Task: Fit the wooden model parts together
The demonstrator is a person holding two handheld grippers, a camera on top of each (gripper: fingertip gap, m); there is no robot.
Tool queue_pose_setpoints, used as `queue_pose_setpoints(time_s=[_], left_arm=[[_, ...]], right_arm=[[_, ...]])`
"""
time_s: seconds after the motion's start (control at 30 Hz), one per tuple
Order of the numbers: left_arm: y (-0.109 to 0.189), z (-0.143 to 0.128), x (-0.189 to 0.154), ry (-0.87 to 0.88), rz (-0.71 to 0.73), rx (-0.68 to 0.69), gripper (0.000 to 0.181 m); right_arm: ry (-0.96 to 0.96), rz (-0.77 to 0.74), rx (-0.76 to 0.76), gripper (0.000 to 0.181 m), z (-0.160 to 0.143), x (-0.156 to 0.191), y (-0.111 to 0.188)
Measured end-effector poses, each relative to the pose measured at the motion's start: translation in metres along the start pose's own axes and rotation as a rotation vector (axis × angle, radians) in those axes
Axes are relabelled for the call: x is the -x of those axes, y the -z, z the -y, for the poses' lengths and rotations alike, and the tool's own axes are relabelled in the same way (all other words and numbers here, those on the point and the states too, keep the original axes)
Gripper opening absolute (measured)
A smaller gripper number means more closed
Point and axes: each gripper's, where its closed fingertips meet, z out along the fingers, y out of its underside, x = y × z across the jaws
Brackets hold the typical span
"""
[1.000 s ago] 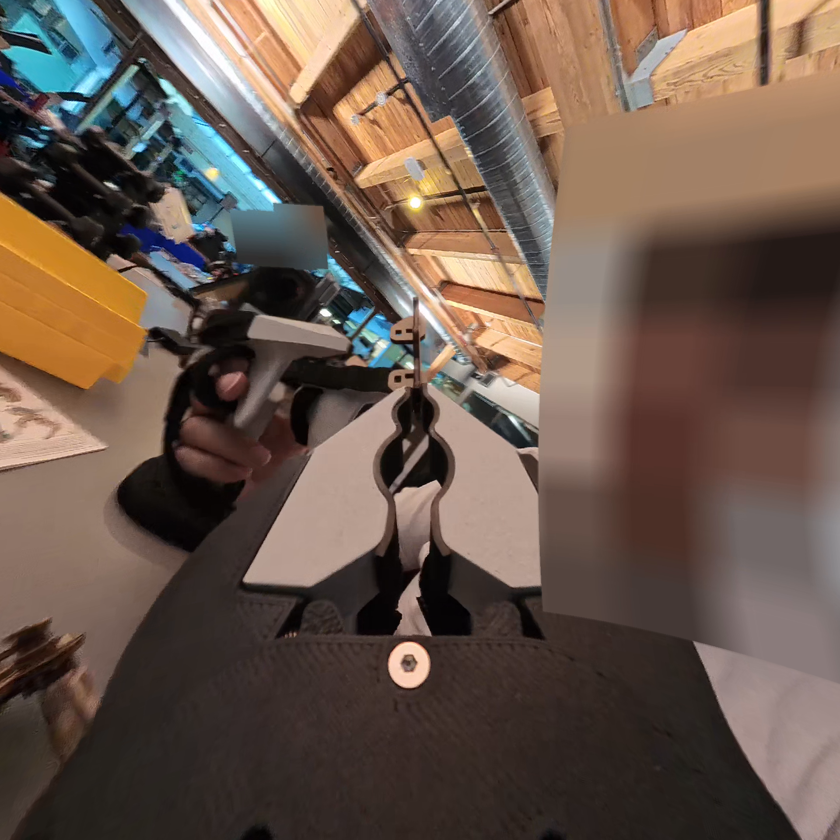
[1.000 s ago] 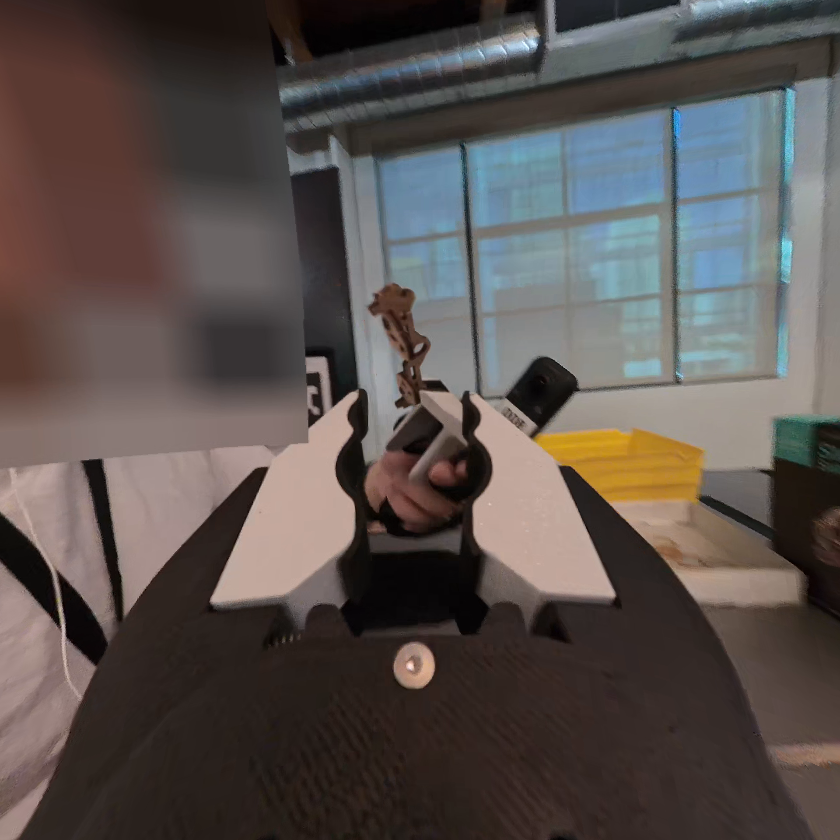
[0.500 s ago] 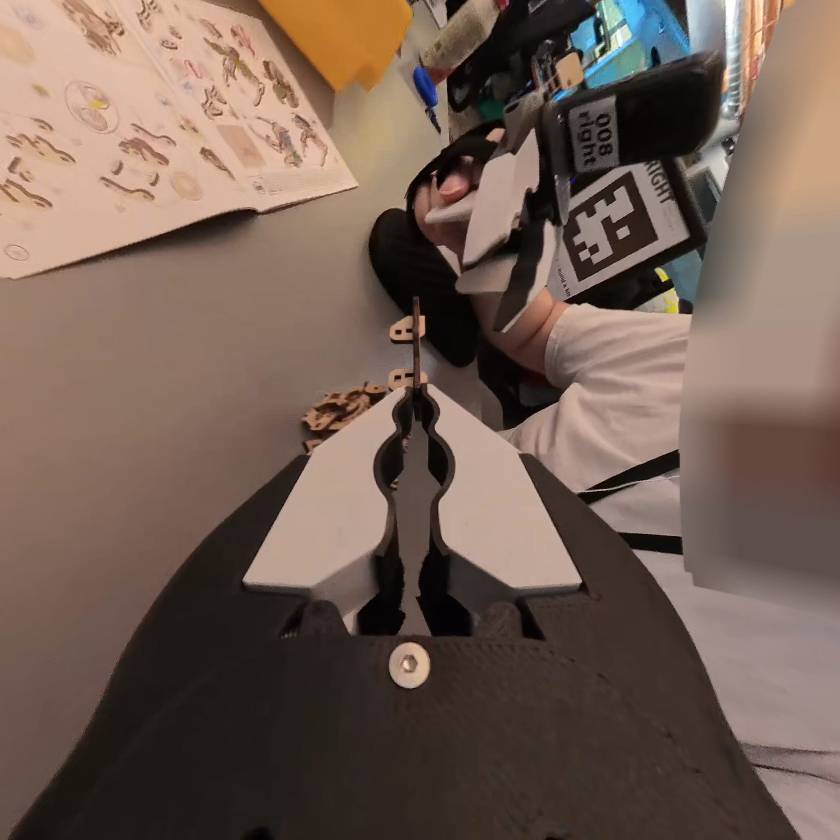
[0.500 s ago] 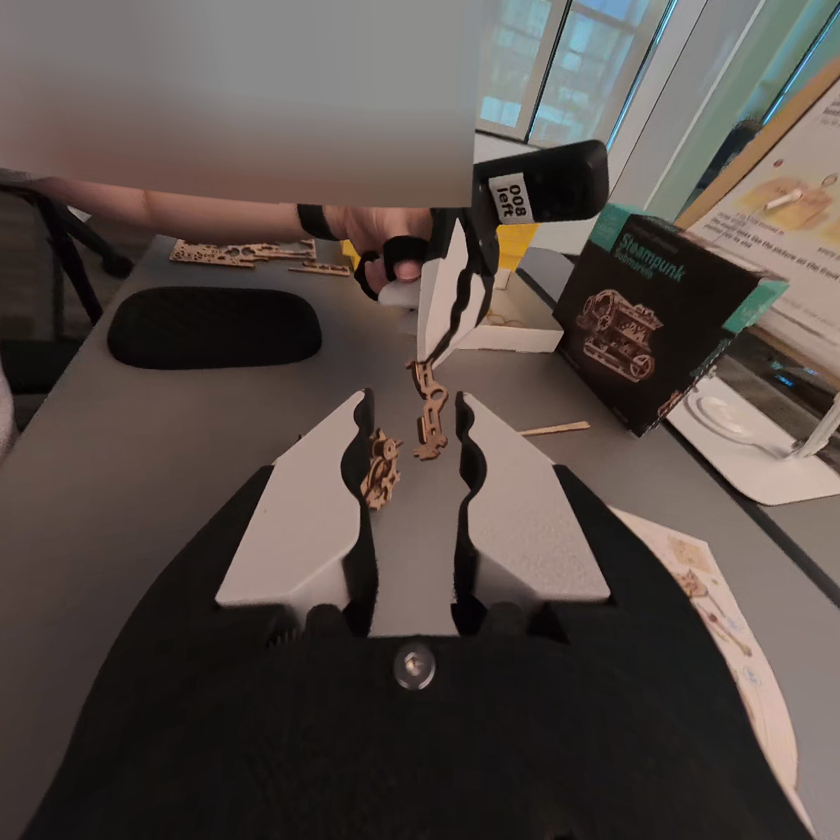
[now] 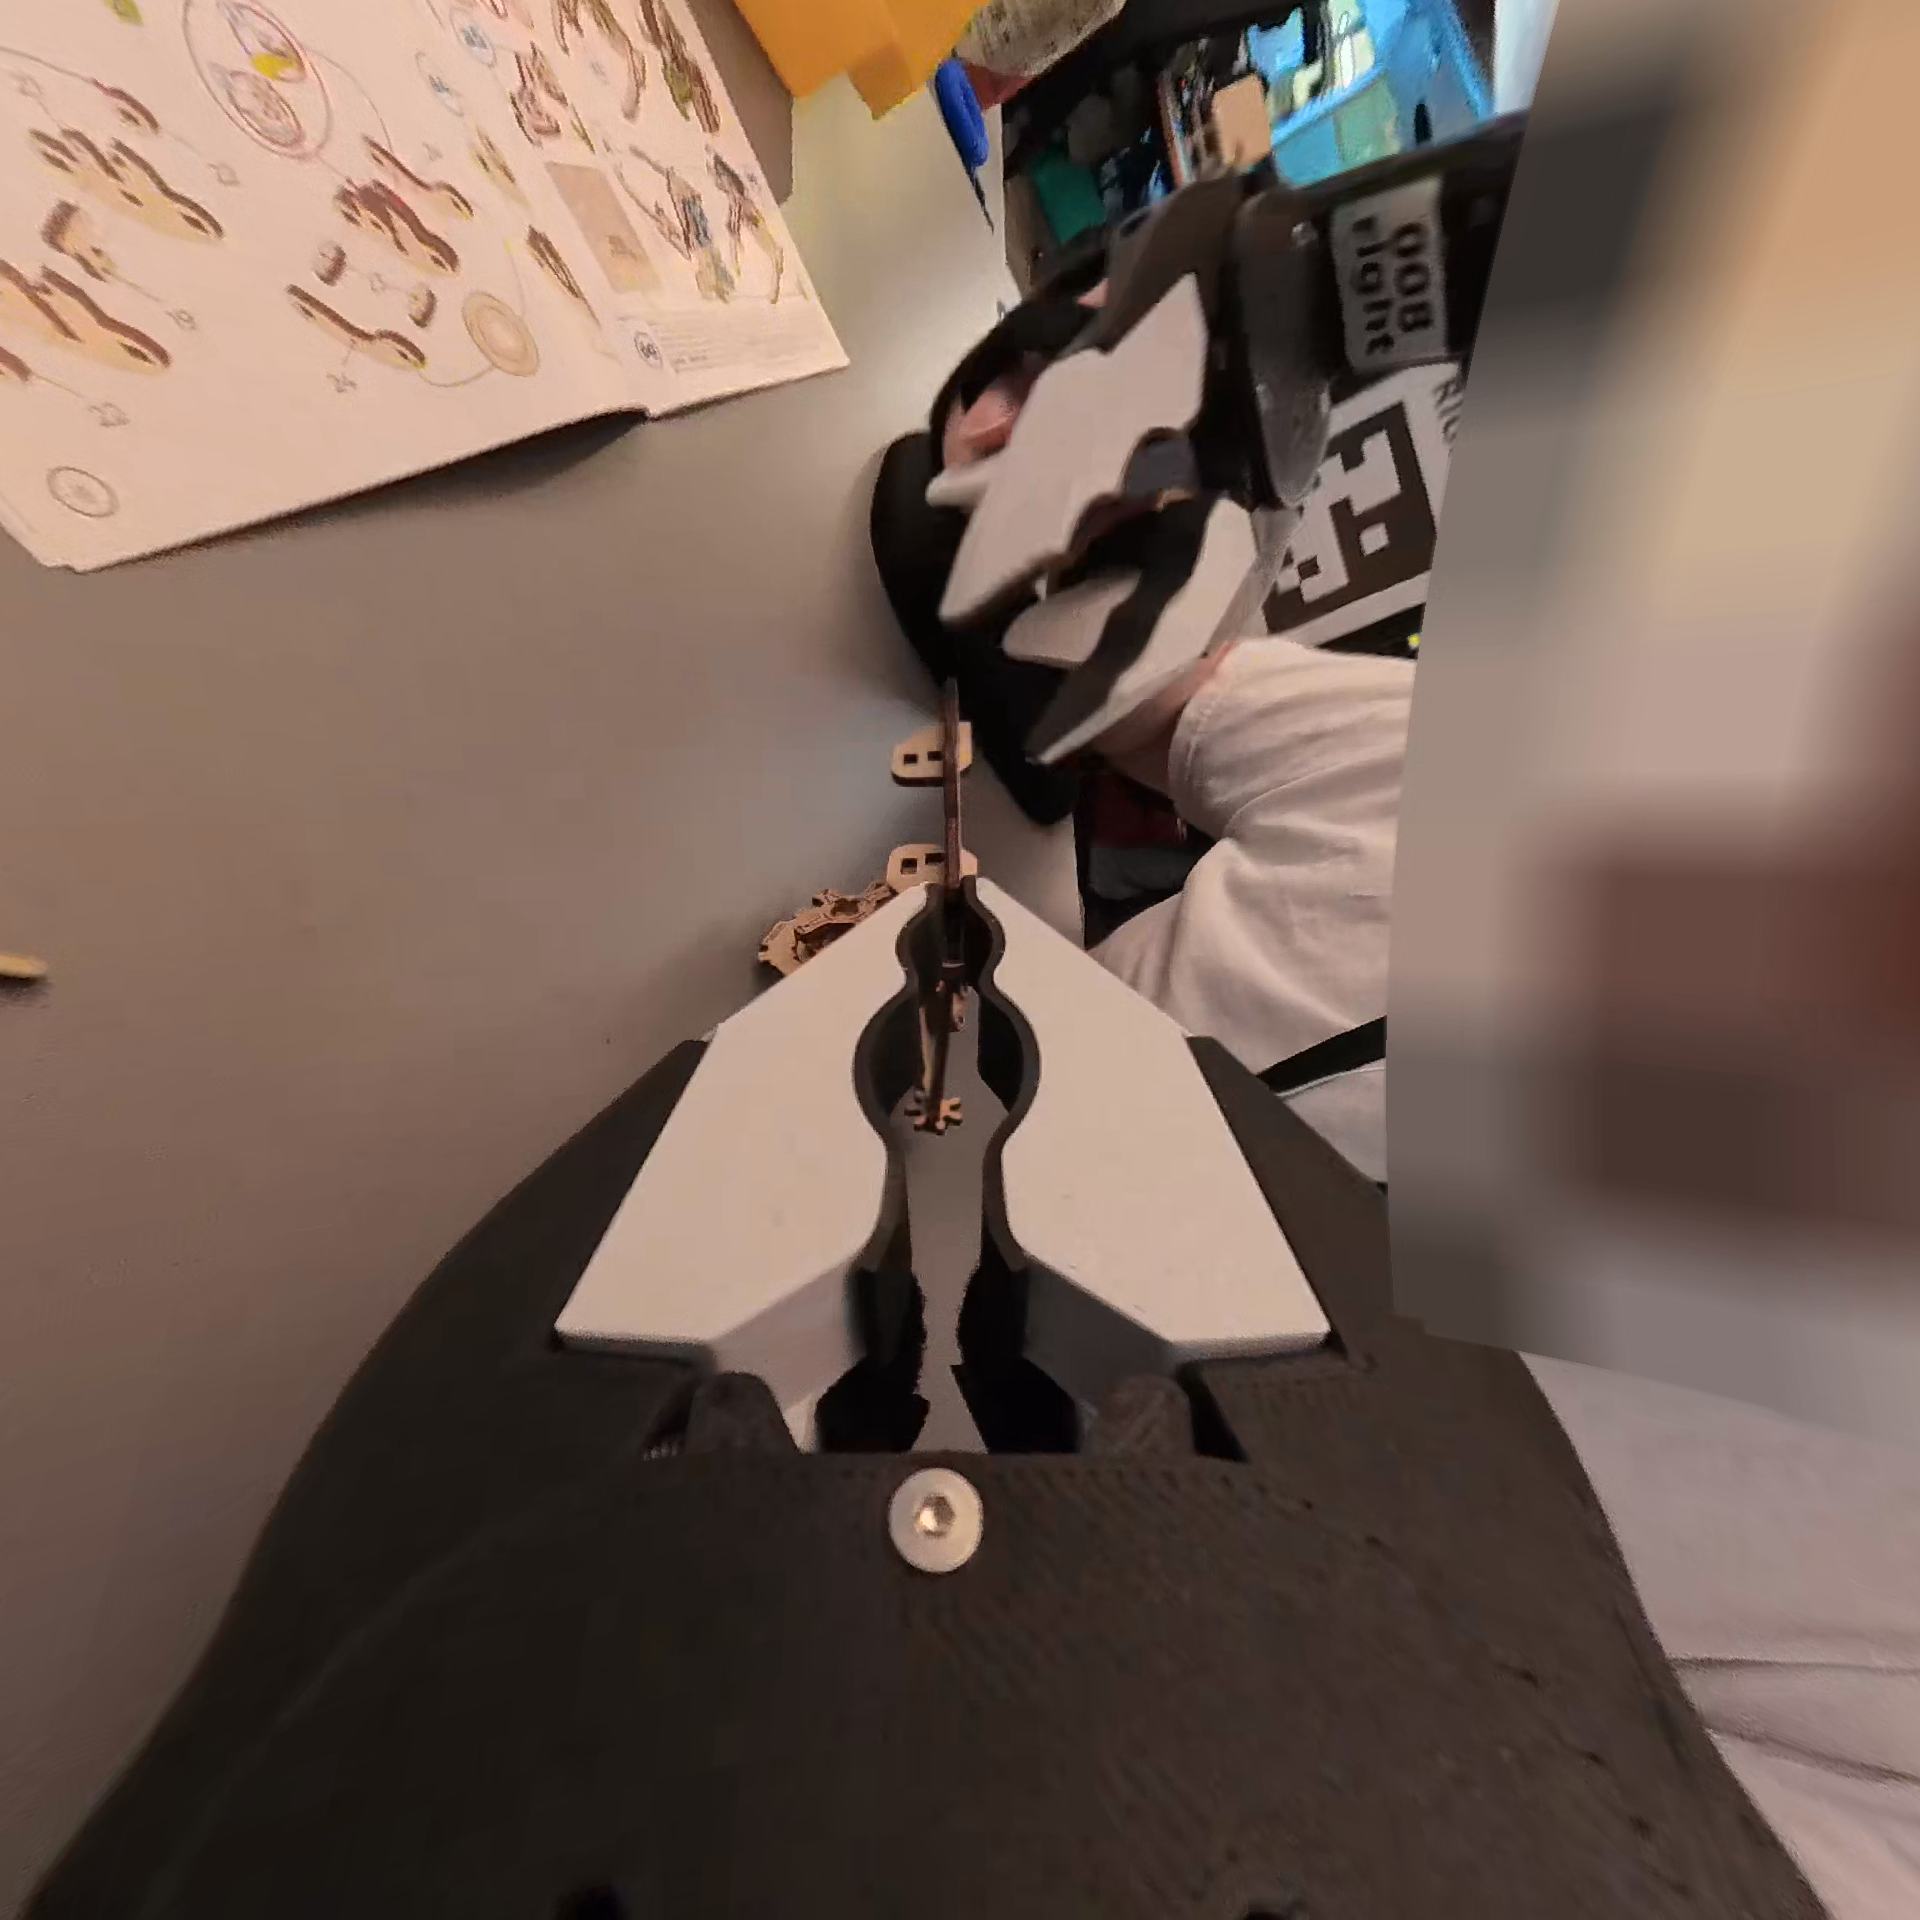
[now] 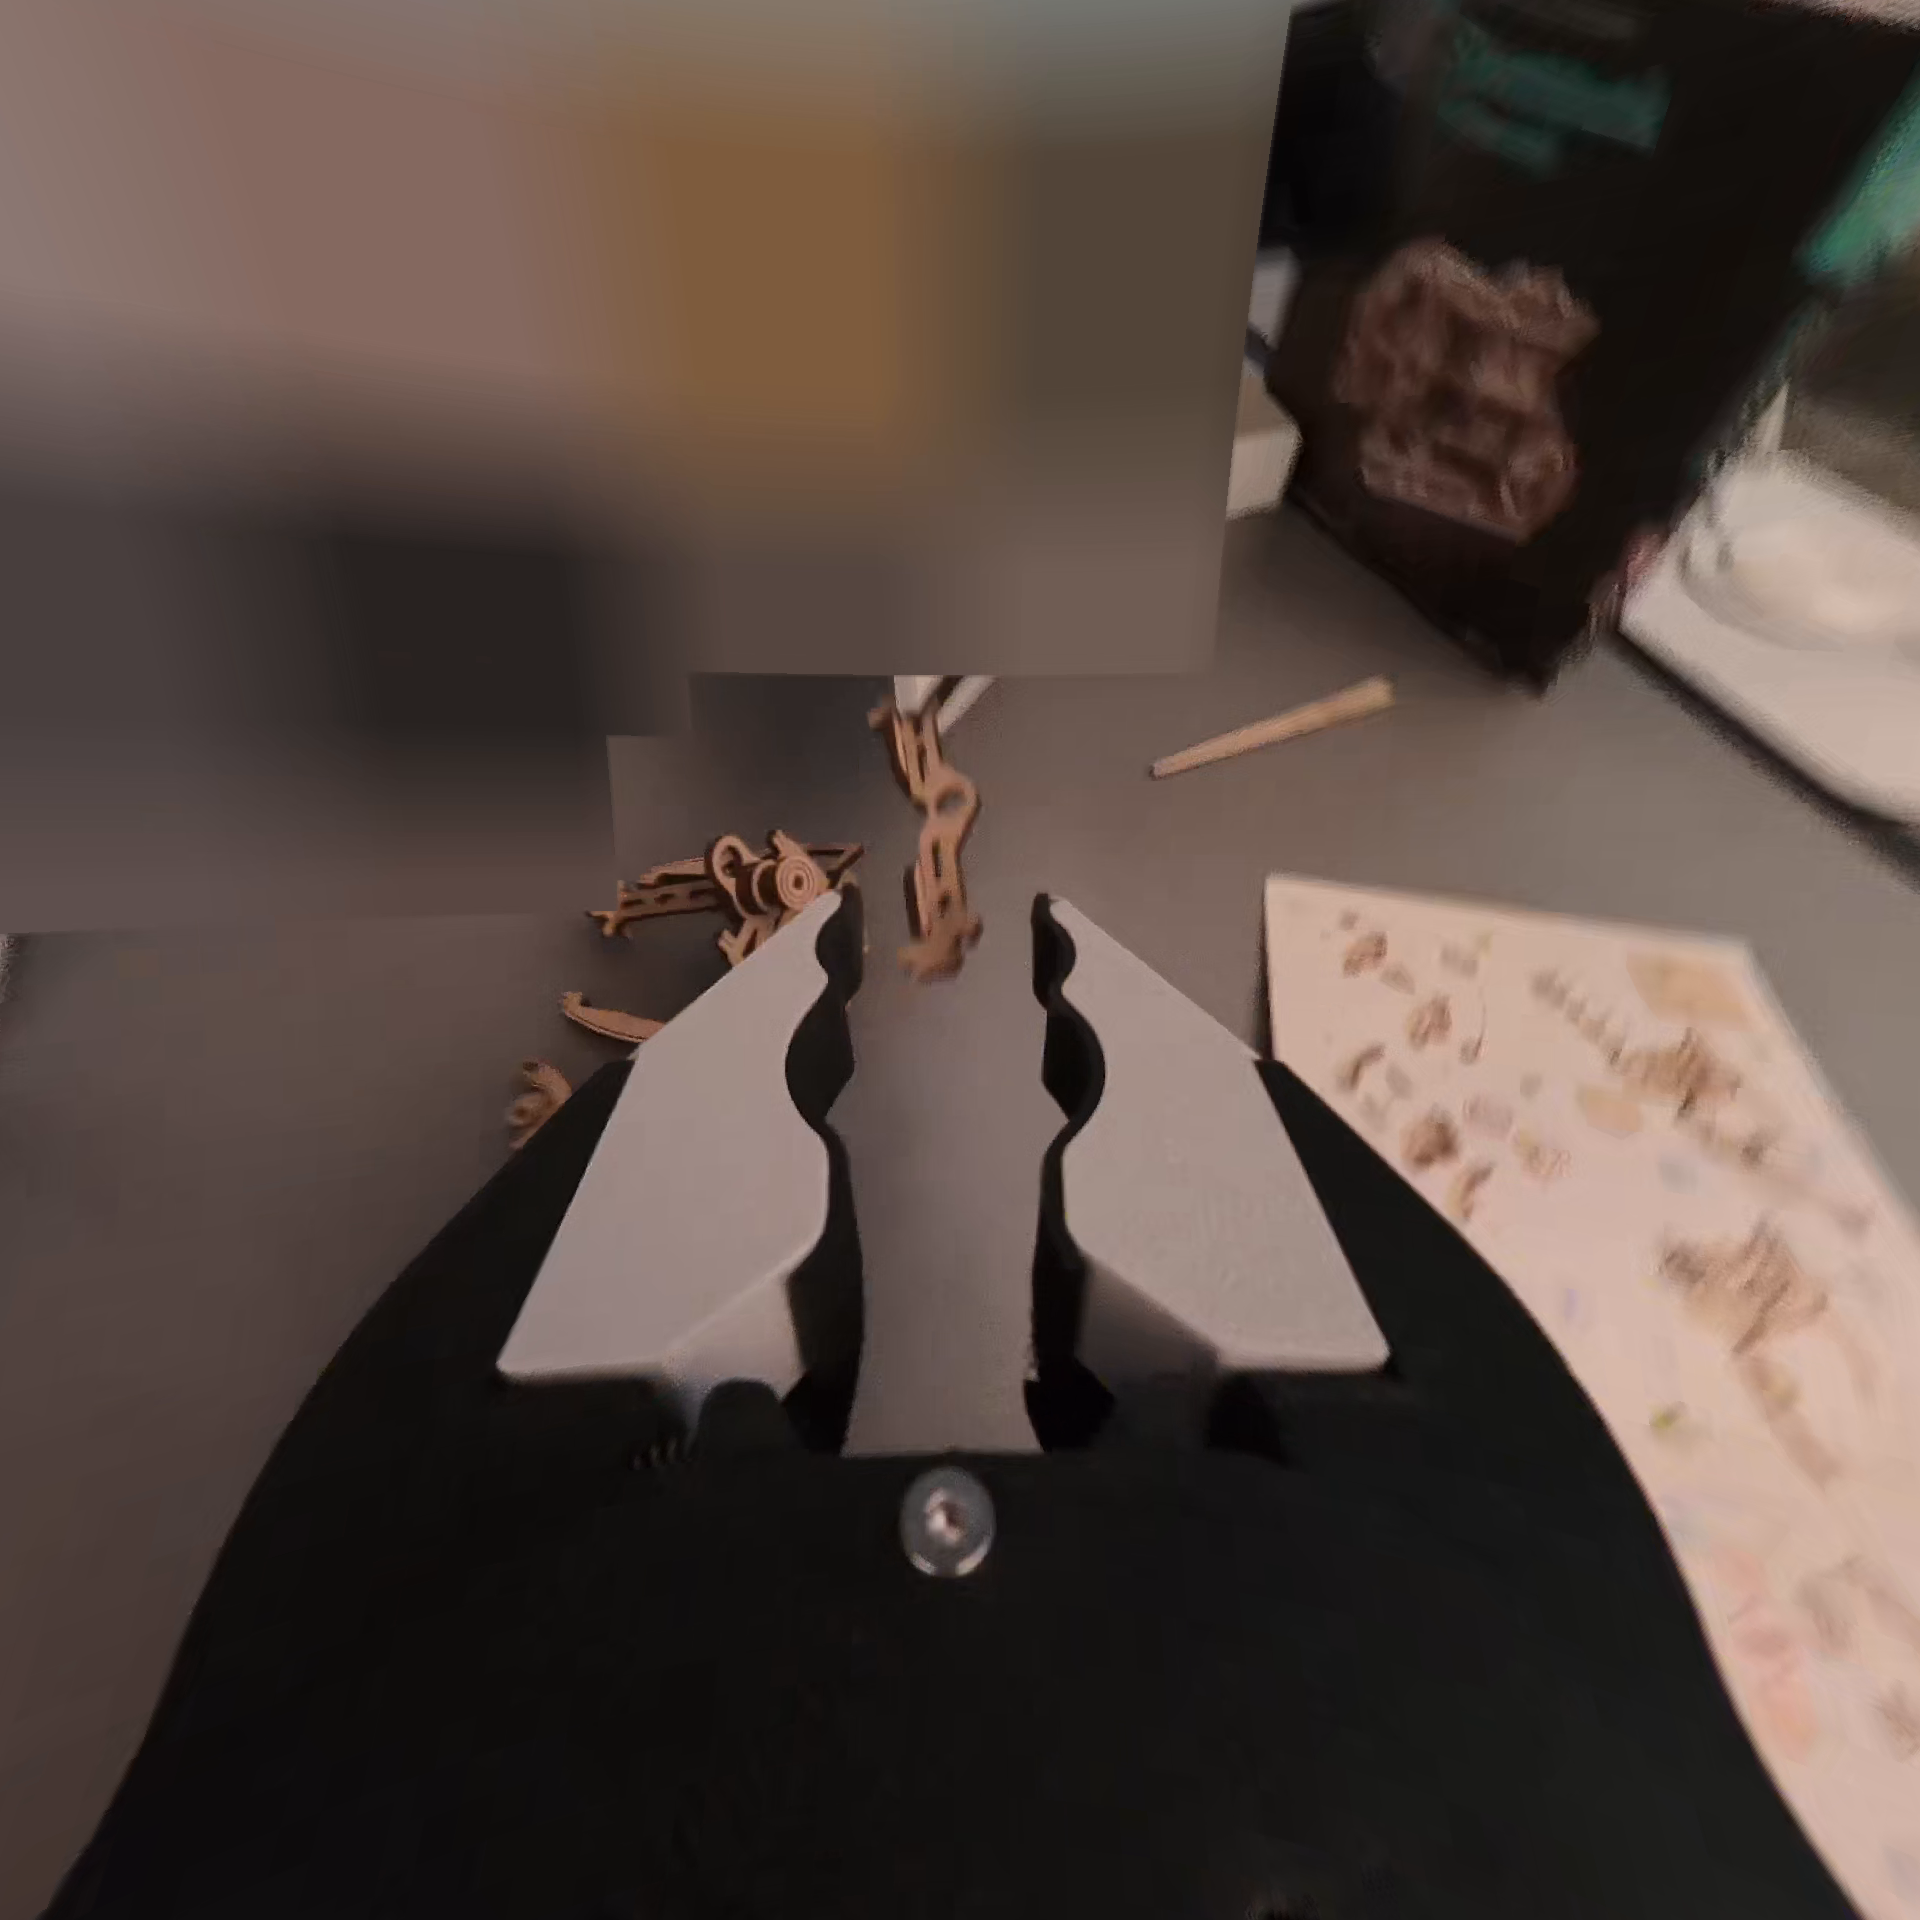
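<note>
My left gripper (image 5: 948, 899) is shut on a thin flat wooden part (image 5: 951, 790). I see the part edge-on, sticking out past the tips over the grey table (image 5: 416, 831). In the right wrist view the same part (image 6: 940, 831) hangs just ahead of my right gripper (image 6: 940, 914), which is open and empty. The part's lower end is level with the right gripper's tips. The right gripper also shows in the left wrist view (image 5: 1049, 582), with its jaws apart. A small wooden sub-assembly (image 6: 748, 883) lies on the table to the left of the right gripper's tips.
Loose wooden pieces (image 6: 613, 1023) lie left of the right gripper, and a wooden stick (image 6: 1278, 727) lies farther back. An instruction sheet (image 6: 1558, 1143) lies to the right. A dark model box (image 6: 1455, 395) stands at the back right. A yellow bin (image 5: 852, 52) is at the table's far side. About 5 centimeters separates my left fingertips from my right.
Both views have swung down from the ceiling and window to the table. The right gripper has come closer to the held part. The left gripper has stayed shut on it.
</note>
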Motion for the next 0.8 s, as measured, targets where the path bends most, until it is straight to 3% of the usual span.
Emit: queue_pose_setpoints(time_s=[0.1, 0.17, 0.27, 0.37, 0.43, 0.57, 0.7, 0.8], left_arm=[[0.017, 0.003, -0.001, -0.019, 0.026, -0.070, 0.000], [0.026, 0.000, -0.002, -0.034, 0.052, -0.084, 0.000], [0.031, -0.003, -0.006, -0.035, 0.060, -0.110, 0.000], [0.031, -0.005, -0.014, -0.035, 0.047, -0.130, 0.000], [0.030, -0.009, -0.020, -0.045, 0.049, -0.133, 0.000], [0.029, -0.016, -0.035, -0.067, 0.045, -0.149, 0.000], [0.032, -0.021, -0.044, -0.072, 0.051, -0.162, 0.000], [0.035, -0.022, -0.051, -0.078, 0.055, -0.171, 0.000]], right_arm=[[-0.416, 0.135, -0.049, 0.030, -0.006, 0.017, 0.010], [-0.562, 0.183, -0.062, 0.029, -0.016, 0.031, 0.006], [-0.473, 0.053, 0.095, 0.042, -0.048, 0.031, -0.008], [-0.510, 0.062, 0.097, 0.042, -0.045, 0.031, -0.018], [-0.649, 0.168, 0.169, 0.046, -0.052, 0.041, -0.026], [-0.773, 0.230, 0.208, 0.033, -0.061, 0.048, -0.033], [-0.889, 0.344, 0.098, 0.007, -0.045, 0.047, -0.034], [-0.887, 0.359, 0.108, 0.007, -0.047, 0.045, -0.035]])
